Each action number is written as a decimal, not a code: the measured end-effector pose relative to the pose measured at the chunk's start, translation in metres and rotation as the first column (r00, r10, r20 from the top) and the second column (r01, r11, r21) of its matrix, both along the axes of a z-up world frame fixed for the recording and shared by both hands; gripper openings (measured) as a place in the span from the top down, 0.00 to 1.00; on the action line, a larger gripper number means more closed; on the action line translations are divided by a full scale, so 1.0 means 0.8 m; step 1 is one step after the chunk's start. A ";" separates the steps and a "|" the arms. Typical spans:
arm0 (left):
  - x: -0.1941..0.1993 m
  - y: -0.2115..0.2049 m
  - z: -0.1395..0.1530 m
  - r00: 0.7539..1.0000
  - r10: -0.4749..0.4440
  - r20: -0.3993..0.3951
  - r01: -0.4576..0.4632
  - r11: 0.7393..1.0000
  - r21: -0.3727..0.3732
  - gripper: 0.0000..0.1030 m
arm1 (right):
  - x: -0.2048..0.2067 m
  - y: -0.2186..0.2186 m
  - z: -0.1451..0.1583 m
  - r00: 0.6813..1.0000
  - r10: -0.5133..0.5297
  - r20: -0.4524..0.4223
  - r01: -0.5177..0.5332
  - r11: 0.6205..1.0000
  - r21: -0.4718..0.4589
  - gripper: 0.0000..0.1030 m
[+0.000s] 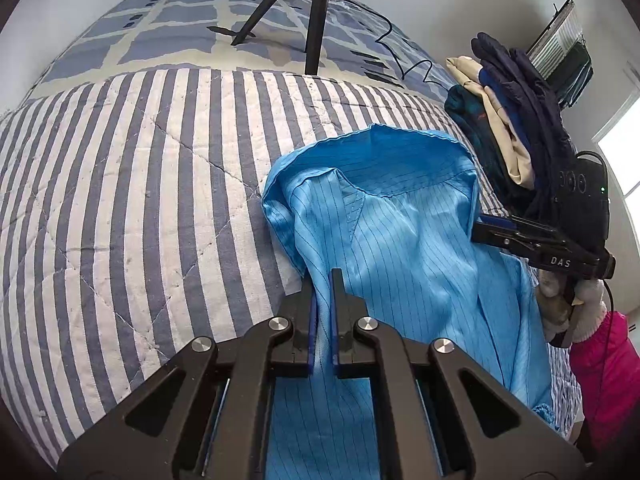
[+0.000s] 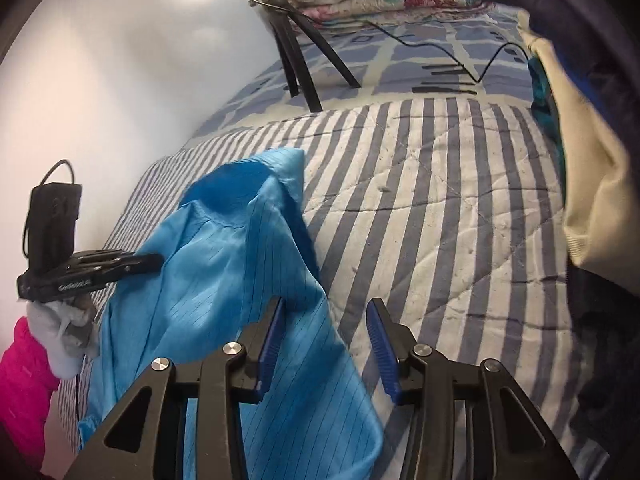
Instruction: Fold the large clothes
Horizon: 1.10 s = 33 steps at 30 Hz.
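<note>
My left claw (image 1: 323, 280) sits at the bottom centre of the left wrist view, its two blue-padded fingers pinched tight on a fold of the blue coat (image 1: 400, 240). The coat rises from between those fingers and spreads up and to the right, its hood or collar opening at mid-frame, over the striped quilt (image 1: 120, 200) that fills the left half of the picture. Above the quilt, at the top centre, the black legs of a tripod (image 1: 316, 28) stand on a blue checked bedsheet (image 1: 180, 20), with a black cable (image 1: 400, 60) snaking to the right. At the right edge a stack of folded clothes (image 1: 512, 120) leans beside the coat, and below it my right claw reaches in from the right side, its tips at the coat's edge.

In the right wrist view, my left claw (image 2: 150, 262) appears at the left edge, closed on the coat (image 2: 240, 280), with a pink sleeve (image 2: 24, 360) below it. The coat hangs across the lower left and centre. My right claw (image 2: 324, 320) at the bottom centre stands open, the left pad touching the cloth and the right pad over bare quilt (image 2: 440, 220). The folded clothes (image 2: 580, 160) fill the right edge.
</note>
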<state>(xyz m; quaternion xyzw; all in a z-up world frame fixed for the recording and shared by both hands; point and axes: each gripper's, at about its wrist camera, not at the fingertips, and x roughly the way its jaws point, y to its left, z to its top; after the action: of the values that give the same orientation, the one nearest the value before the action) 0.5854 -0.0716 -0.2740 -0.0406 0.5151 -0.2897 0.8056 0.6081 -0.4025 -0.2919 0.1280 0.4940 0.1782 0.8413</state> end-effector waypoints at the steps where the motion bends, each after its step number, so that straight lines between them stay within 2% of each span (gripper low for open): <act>1: 0.001 -0.001 0.000 1.000 0.000 0.002 0.000 1.000 0.001 0.98 | 0.000 0.000 -0.002 1.000 0.001 0.004 -0.001 1.000 0.005 0.57; 3: 0.000 -0.002 0.002 1.000 0.002 0.011 -0.002 1.000 0.002 0.99 | 0.005 0.001 -0.002 1.000 0.015 0.005 -0.015 0.999 0.034 0.66; 4: 0.000 -0.002 0.004 1.000 0.003 0.020 -0.003 1.000 0.002 0.99 | 0.007 0.001 -0.003 1.000 0.024 -0.006 -0.024 0.998 0.063 0.83; 5: -0.001 -0.002 0.006 1.000 0.006 0.029 -0.006 1.000 0.004 0.99 | 0.007 0.002 -0.003 0.999 0.032 -0.010 -0.031 0.997 0.076 0.91; 7: -0.004 -0.001 0.011 0.999 0.014 0.044 -0.014 1.000 0.003 1.00 | -0.001 0.015 0.008 0.998 0.061 0.029 -0.062 0.998 0.012 0.99; 11: -0.015 0.004 0.028 0.996 0.026 0.083 -0.025 1.000 -0.005 1.00 | -0.016 0.030 0.031 0.996 0.054 0.077 -0.048 0.996 -0.077 1.00; 20: -0.067 0.021 0.097 0.988 0.050 0.146 -0.040 0.997 -0.070 1.00 | -0.069 0.027 0.107 0.984 0.050 0.173 -0.037 0.997 -0.073 1.00; 27: -0.153 0.033 0.148 0.979 0.045 0.198 -0.027 0.996 -0.089 1.00 | -0.137 0.032 0.160 0.976 0.054 0.210 -0.040 0.997 -0.068 1.00; 33: -0.241 0.047 0.178 0.974 0.040 0.223 -0.016 0.994 -0.106 1.00 | -0.225 0.049 0.198 0.969 0.087 0.229 -0.069 0.994 -0.087 1.00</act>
<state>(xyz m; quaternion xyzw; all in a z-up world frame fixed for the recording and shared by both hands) 0.3926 -0.0337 -0.1315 -0.0566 0.4042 -0.3074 0.8596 0.4281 -0.3635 -0.1332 0.0538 0.4032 0.2055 0.8901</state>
